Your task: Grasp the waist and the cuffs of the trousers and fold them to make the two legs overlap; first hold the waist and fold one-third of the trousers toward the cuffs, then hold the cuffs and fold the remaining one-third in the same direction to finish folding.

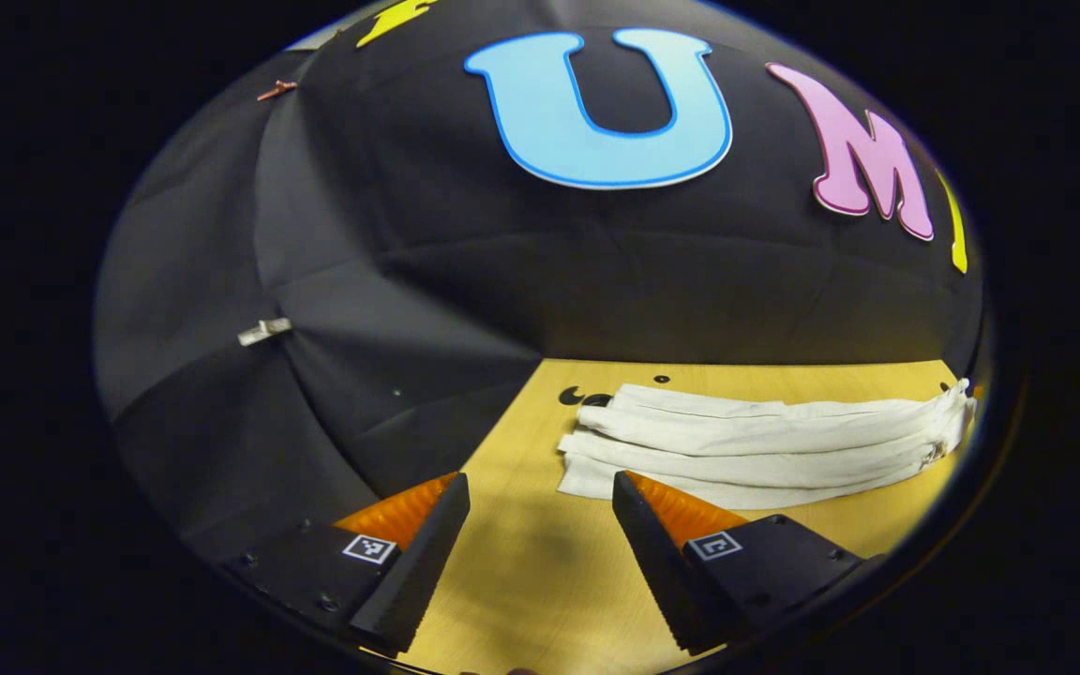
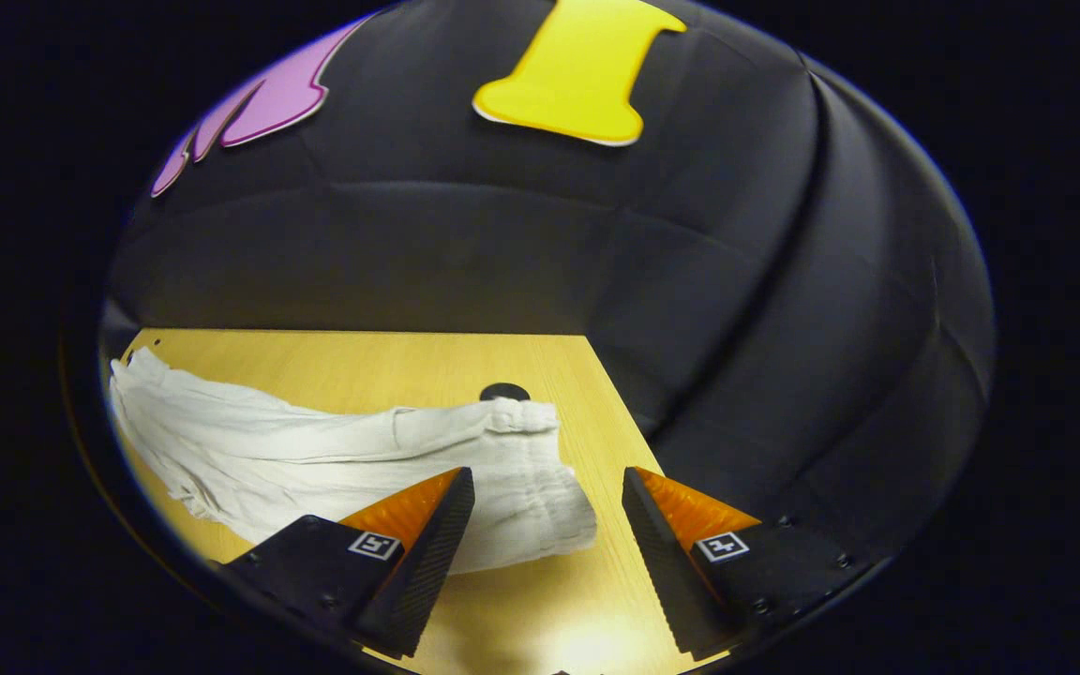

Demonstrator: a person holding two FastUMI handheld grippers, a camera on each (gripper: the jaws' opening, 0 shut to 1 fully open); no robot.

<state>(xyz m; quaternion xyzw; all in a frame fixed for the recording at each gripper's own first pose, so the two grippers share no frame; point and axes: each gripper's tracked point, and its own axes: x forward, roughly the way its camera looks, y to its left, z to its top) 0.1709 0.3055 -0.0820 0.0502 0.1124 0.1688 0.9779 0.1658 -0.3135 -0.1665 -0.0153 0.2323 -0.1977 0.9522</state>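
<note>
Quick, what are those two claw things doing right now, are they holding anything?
Left gripper: open, holding nothing, above the table near the trousers.
Right gripper: open, holding nothing.

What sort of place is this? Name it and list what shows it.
Probably a staged recording booth, not a home: black cloth walls, a bare wooden table with only white trousers on it, and each open tool carrying square markers.

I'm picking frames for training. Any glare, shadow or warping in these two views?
Left gripper view: sharp, table edges bowed by fisheye, trousers evenly lit, soft shadow between the left gripper fingers. Right gripper view: bright glare on the table below the right gripper; wall folds curve.
</note>
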